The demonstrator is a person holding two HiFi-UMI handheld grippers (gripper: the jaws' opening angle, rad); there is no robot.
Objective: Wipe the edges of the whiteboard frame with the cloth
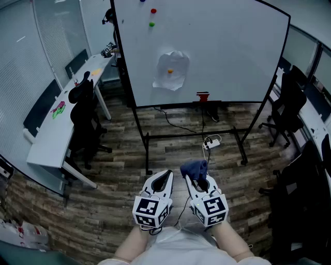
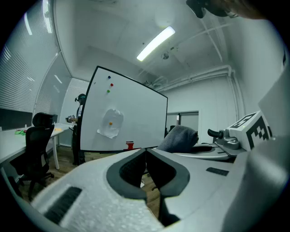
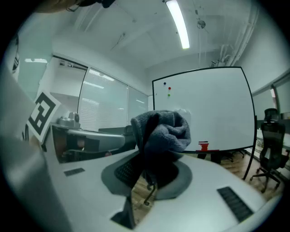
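A large whiteboard (image 1: 217,52) on a black wheeled stand stands ahead of me, its black frame (image 1: 122,57) running around the white face. It also shows in the left gripper view as the whiteboard (image 2: 136,113) and in the right gripper view as the whiteboard (image 3: 213,108). My right gripper (image 1: 195,176) is shut on a bunched dark blue cloth (image 1: 195,168), seen close as the cloth (image 3: 161,131). My left gripper (image 1: 165,178) is shut with nothing in it, its tips (image 2: 146,150) meeting. Both grippers hang low, well short of the board.
A crumpled white paper (image 1: 171,70) is pinned to the board with magnets (image 1: 153,11) above and a red object (image 1: 202,96) on the tray. A white desk (image 1: 62,119) and black chair (image 1: 85,116) stand left; more chairs (image 1: 287,108) right. A cable and power strip (image 1: 211,143) lie on the floor.
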